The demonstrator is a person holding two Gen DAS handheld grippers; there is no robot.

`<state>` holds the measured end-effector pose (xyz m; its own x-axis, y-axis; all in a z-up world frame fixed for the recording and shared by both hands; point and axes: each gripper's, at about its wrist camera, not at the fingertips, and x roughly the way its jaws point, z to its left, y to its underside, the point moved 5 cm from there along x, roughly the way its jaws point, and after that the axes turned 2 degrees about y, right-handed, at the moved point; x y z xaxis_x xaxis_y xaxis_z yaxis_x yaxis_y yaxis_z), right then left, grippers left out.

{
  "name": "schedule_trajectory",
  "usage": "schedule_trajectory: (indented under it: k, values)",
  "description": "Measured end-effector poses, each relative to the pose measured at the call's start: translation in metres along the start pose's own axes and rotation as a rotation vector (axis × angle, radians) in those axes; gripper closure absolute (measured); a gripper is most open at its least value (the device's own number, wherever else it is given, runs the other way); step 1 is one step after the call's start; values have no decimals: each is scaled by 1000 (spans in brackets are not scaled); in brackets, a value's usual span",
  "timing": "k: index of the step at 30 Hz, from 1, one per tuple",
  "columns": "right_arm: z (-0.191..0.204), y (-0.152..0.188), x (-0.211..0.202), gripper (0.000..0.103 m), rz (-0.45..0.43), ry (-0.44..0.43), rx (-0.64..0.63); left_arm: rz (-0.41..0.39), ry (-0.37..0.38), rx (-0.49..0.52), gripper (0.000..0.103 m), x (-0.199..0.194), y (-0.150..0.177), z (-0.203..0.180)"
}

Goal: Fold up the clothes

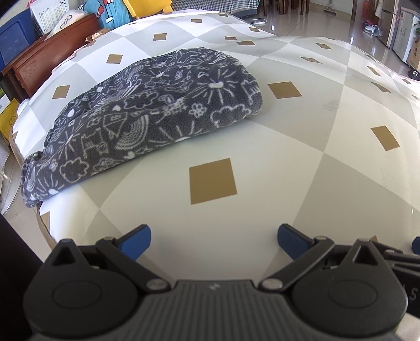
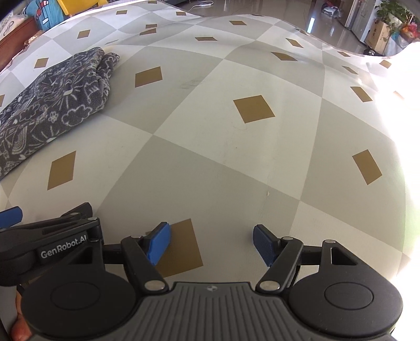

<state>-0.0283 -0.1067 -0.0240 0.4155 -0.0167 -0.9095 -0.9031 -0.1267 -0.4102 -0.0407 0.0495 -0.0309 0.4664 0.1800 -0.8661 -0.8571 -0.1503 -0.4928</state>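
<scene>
Two grippers hang over a table (image 1: 328,162) covered in a grey and white diamond cloth with gold squares, and neither holds anything. Seen from its own camera, the left gripper (image 1: 214,242) has its blue-padded jaws spread wide, with only bare tabletop between them. The right gripper (image 2: 211,244) also stands wide apart, over a gold square, with nothing between its pads.

One garment (image 1: 147,115) lies on the table, a dark grey fleece printed with white doodles of clouds, flowers and rainbows. It sits towards the far left of the table, well apart from both grippers. In the left view it looks like a thick, rounded bundle of several layers, with one end reaching the table's left edge. In the right view the same garment (image 2: 60,97) shows a doubled-over end, with layers stacked on each other.

Judging from this, the folding looks largely done: the fleece is gathered into a compact stack, not spread flat. Its outline is soft and uneven, so a last tidy or one more fold may remain, though that cannot be told for certain. No other clothes waiting to be folded show on the table. Beyond the table are a wooden box (image 1: 39,63) and household clutter at left, and a shiny floor (image 1: 330,23) behind.
</scene>
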Motion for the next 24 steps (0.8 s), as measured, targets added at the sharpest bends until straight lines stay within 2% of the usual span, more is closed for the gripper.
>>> schedule_trajectory:
  k: [24]
  values:
    - [-71, 28, -10, 34, -12, 90, 204, 20, 118, 72, 0, -7, 9, -66]
